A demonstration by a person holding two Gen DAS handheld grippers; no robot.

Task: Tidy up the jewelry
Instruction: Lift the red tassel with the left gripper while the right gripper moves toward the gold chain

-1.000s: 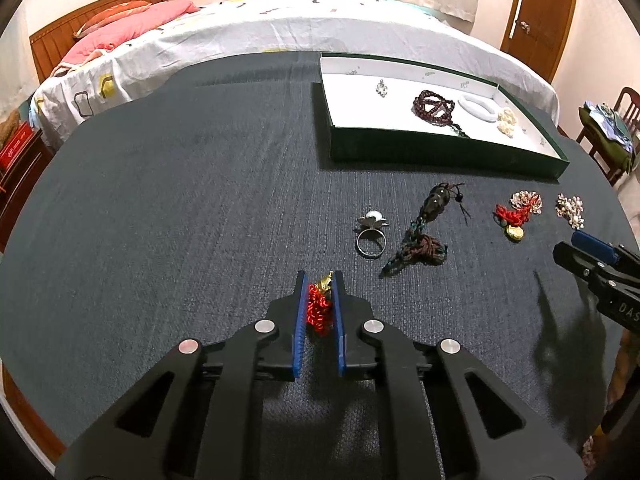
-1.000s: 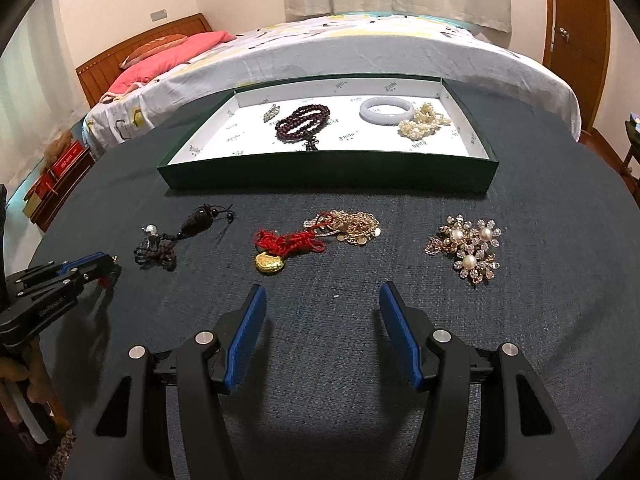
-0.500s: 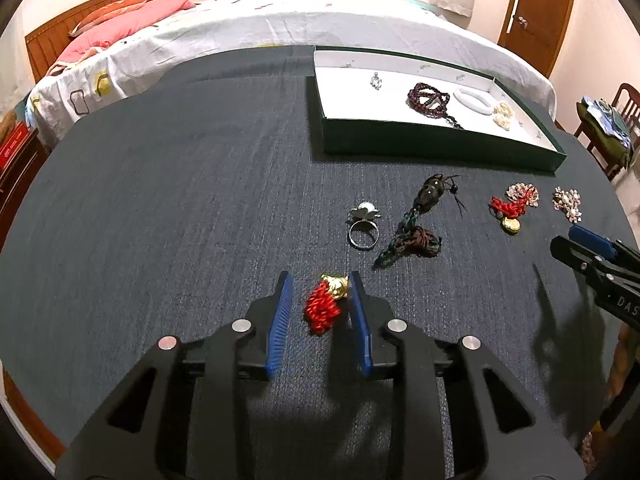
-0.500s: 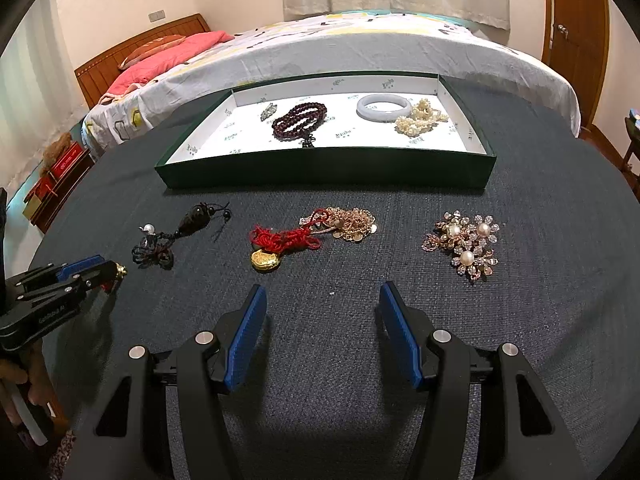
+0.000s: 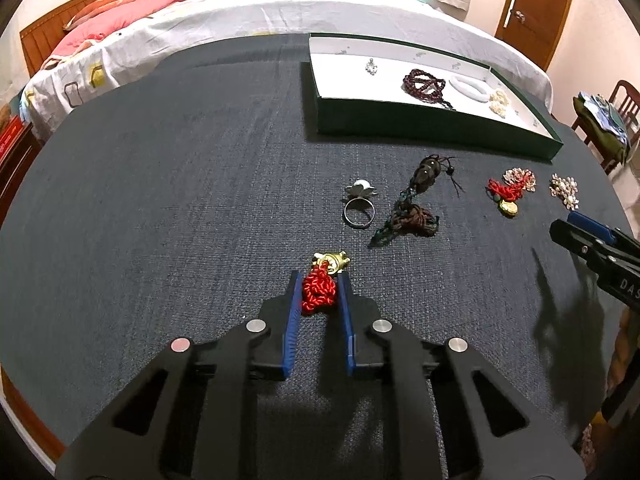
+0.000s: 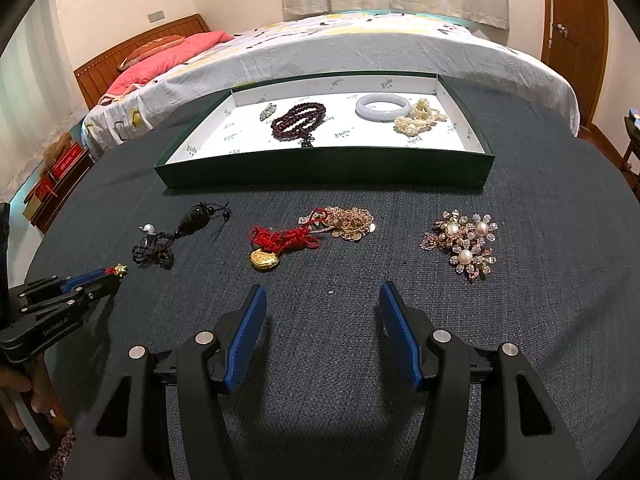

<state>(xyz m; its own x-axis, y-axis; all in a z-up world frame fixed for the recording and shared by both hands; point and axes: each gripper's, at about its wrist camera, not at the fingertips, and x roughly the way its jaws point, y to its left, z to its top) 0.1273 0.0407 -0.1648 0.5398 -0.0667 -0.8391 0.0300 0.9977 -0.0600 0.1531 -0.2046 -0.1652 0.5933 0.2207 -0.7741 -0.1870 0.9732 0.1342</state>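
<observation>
– While you have both tools angled down at the counter [image 5: 160,200], what is the left gripper [image 5: 319,280] doing?

– Your left jaws have just been closing and now stand narrow, their blue pads pressed on either side of the red cord charm [image 5: 318,294]. Its gold bead [image 5: 332,262] sticks out past the tips. The charm sits low, at the counter's dark cloth; I cannot tell whether it is lifted clear.

– And my right gripper [image 6: 323,292]?

– Your right jaws stand about half open with nothing between them, over bare cloth. Just ahead of them lies the red cord with a gold locket [image 6: 280,240], touching the gold chain [image 6: 352,222], and to the right the pearl flower brooches [image 6: 464,244].

– What else is out?

– Beyond your left jaws lie the ring [image 5: 359,212] and, just beside it, the dark cord pendant [image 5: 416,200]. The green tray [image 6: 320,168] stands at the far side, holding a silver brooch [image 6: 266,112], a dark red bead bracelet [image 6: 298,120], a white bangle [image 6: 383,106] and a pearl cluster [image 6: 418,120] that touches the bangle.
</observation>
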